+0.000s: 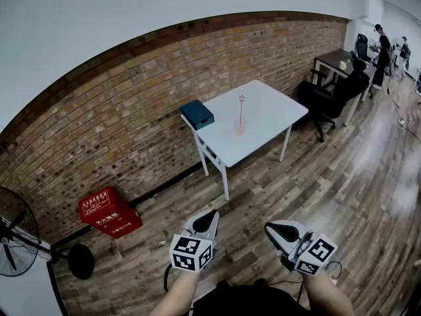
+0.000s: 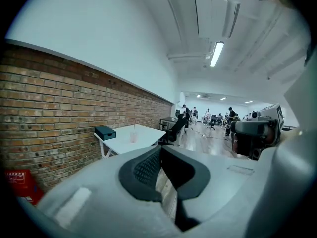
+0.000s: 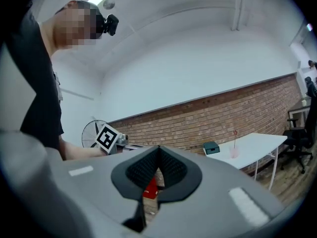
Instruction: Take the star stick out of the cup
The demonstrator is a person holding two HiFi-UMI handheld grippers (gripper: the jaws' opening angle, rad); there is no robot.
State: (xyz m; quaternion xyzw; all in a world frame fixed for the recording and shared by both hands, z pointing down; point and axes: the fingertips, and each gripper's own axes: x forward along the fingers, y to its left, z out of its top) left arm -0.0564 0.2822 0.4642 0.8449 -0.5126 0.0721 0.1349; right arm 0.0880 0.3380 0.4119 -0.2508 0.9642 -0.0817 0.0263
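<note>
The white table (image 1: 270, 114) stands against the brick wall (image 1: 118, 110) on a wood floor (image 1: 342, 176). Near the table's middle the star stick (image 1: 241, 109) stands upright in the pink cup (image 1: 239, 129), with a teal box (image 1: 197, 114) at the table's wall-side corner. Well short of the table, the left gripper (image 1: 210, 214) and the right gripper (image 1: 270, 228) have their fingers pressed together, empty.

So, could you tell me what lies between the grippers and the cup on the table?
Bare wooden floor, then the near edge of the white table, lies between the left gripper, the right gripper and the cup; the head view shows it.
</note>
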